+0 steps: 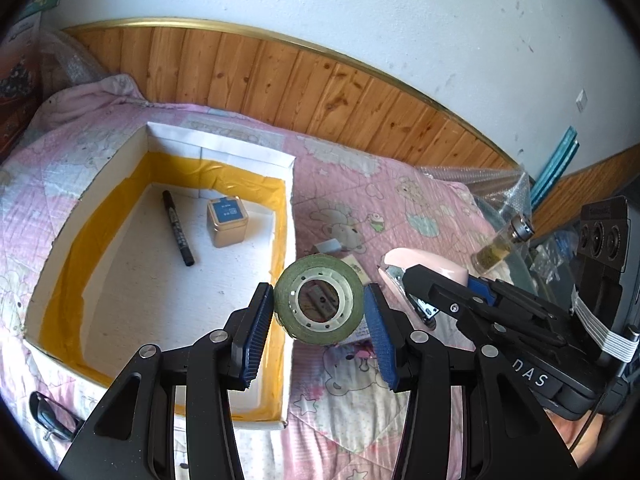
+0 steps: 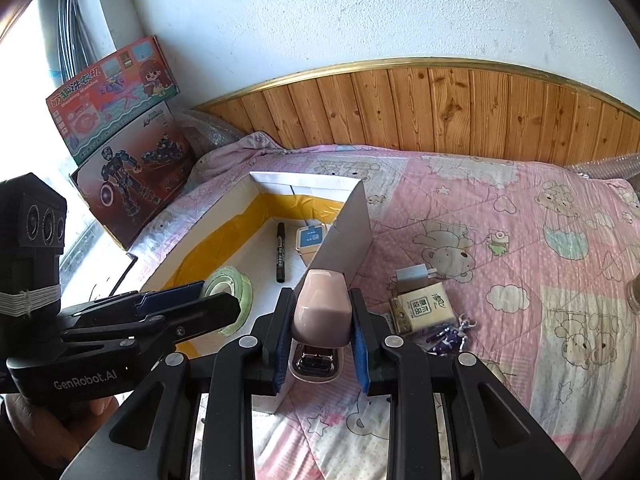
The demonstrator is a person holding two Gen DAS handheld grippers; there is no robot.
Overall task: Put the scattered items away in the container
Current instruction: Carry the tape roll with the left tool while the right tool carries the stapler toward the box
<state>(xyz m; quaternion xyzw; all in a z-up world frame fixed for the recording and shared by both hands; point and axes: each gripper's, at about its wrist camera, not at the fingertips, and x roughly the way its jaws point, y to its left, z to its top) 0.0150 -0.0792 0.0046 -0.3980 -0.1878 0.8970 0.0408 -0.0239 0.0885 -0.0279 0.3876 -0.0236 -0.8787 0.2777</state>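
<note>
Partly hiding the box (image 2: 352, 216), right fingers (image 2: 359, 320) pinch stapler (image 2: 322, 308); left fingers (image 1: 256, 320) pinch tape (image 1: 318, 300).

Marker (image 1: 177, 229) left of tin (image 1: 227, 222), both in box (image 1: 224, 145)

Daylight was bright and even in both views. The window (image 2: 24, 92) left of the toy boxes (image 2: 120, 128) was blown out white. Shadows on the quilt (image 2: 500, 240) were soft. Fisheye bending curved the wood panelling (image 1: 320, 88), and dark vignetting ringed the corners; focus was sharp.
</note>
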